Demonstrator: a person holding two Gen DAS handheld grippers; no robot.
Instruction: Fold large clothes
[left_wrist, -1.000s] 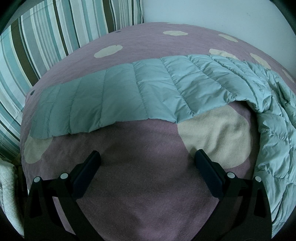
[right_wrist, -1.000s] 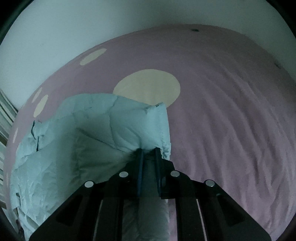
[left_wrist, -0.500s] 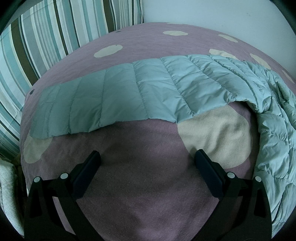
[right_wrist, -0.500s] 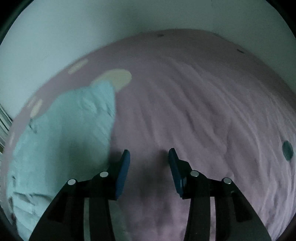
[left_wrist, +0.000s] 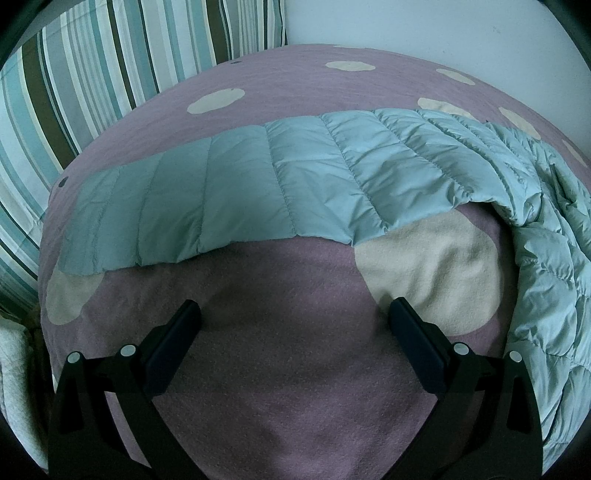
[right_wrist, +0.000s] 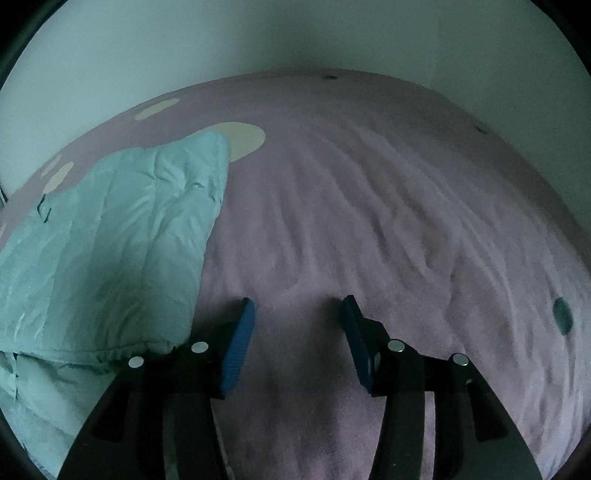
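A light teal quilted puffer jacket (left_wrist: 295, 177) lies on a purple blanket with cream dots. In the left wrist view one sleeve stretches flat to the left and the body bunches at the right edge. My left gripper (left_wrist: 293, 314) is open and empty, above the blanket just short of the sleeve. In the right wrist view the jacket (right_wrist: 110, 240) lies flat at the left. My right gripper (right_wrist: 297, 310) is open and empty over bare blanket, its left finger beside the jacket's edge.
The purple blanket (left_wrist: 288, 387) covers the bed, wrinkled in the right wrist view (right_wrist: 406, 221). A striped pillow (left_wrist: 92, 74) stands at the back left. A pale wall (right_wrist: 258, 44) runs behind the bed.
My right gripper has let go of the jacket fold, opened and swung right over bare blanket; the released part now lies flat. The left gripper has not moved.
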